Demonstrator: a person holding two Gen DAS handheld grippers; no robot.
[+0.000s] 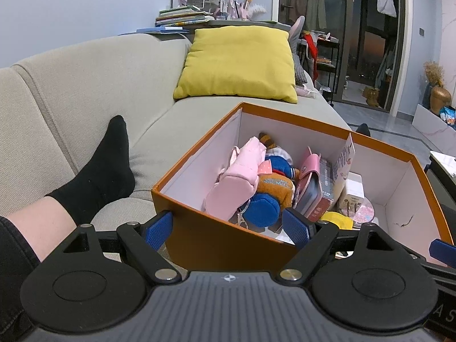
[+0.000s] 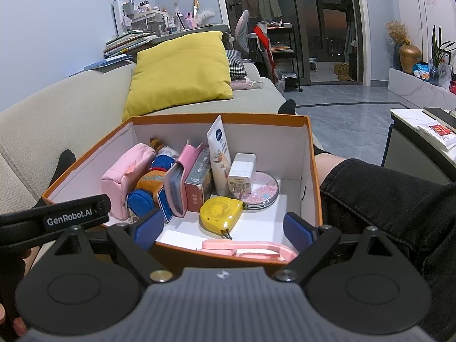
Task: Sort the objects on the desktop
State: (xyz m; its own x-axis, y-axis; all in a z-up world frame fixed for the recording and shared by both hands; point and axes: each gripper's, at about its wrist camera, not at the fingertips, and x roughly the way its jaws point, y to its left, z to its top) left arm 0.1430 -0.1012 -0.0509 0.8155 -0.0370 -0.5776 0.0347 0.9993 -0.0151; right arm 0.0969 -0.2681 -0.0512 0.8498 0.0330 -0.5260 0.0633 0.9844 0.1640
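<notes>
The orange box (image 2: 312, 171) rests on the sofa (image 1: 94, 71) (against the person's legs), holding a pouch (image 2: 125, 175), tape measure (image 2: 221, 209) and charger (image 2: 241, 173). Both hand-held grippers — left (image 1: 228, 228), right (image 2: 225, 229) — are spread wide at its near wall, gripping nothing.

Left wrist view sits low behind the left hand-held gripper (image 1: 228, 228), close at the near left corner of the orange box (image 1: 205, 236), facing forward and down over the sofa (image 1: 85, 85). Right wrist view sits behind the right hand-held gripper (image 2: 225, 230), close at the box's near wall, looking in. Both share the box interior, yellow cushion (image 1: 239, 62) and balcony door (image 1: 359, 28).
</notes>
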